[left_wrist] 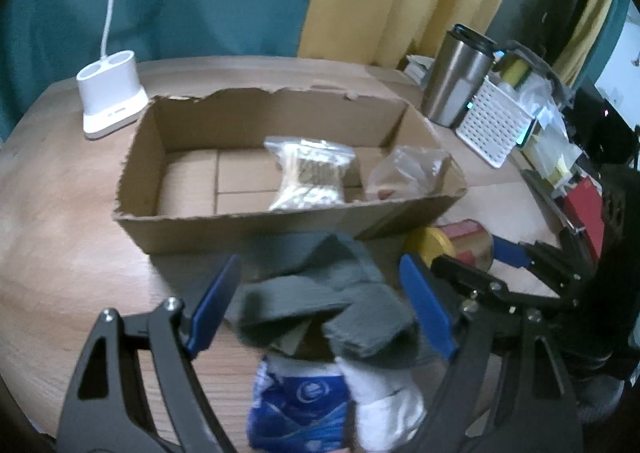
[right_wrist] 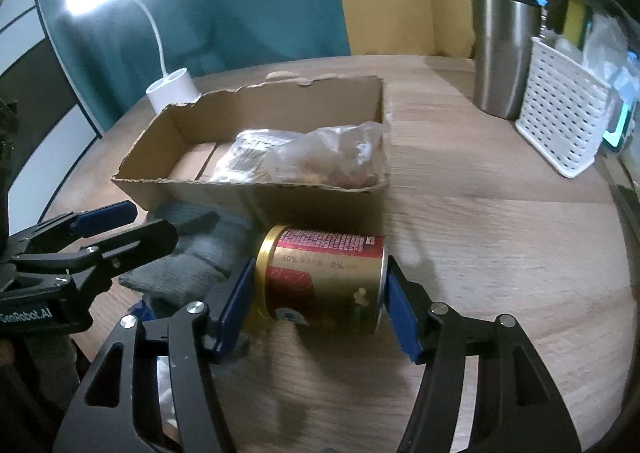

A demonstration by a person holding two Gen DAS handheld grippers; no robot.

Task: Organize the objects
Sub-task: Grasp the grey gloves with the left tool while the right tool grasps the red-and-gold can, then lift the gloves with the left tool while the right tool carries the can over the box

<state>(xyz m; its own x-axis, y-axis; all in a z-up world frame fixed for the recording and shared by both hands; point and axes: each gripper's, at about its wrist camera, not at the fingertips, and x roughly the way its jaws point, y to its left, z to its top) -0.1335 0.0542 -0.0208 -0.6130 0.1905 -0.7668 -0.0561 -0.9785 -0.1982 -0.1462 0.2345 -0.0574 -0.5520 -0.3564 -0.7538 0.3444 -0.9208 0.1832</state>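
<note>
An open cardboard box (left_wrist: 248,221) (right_wrist: 320,201) sits mid-table with two clear plastic bags inside: one zip bag (left_wrist: 310,177) (right_wrist: 248,157) and one crumpled bag (left_wrist: 408,173) (right_wrist: 340,157). In front of it lie grey scouring pads (left_wrist: 320,293) (right_wrist: 200,253) over a blue-and-white packet (left_wrist: 304,401). My left gripper (left_wrist: 324,305) (right_wrist: 132,229) is open around the pads. A red-and-gold can (right_wrist: 324,277) (left_wrist: 464,245) lies on its side. My right gripper (right_wrist: 320,309) (left_wrist: 472,261) has its blue pads against both ends of the can.
A white lamp base (left_wrist: 110,93) (right_wrist: 172,91) stands behind the box at left. A steel travel mug (left_wrist: 460,77) (right_wrist: 504,49) and a white perforated basket (left_wrist: 496,125) (right_wrist: 568,113) with clutter stand at the right. The wooden table (right_wrist: 500,253) edge curves nearby.
</note>
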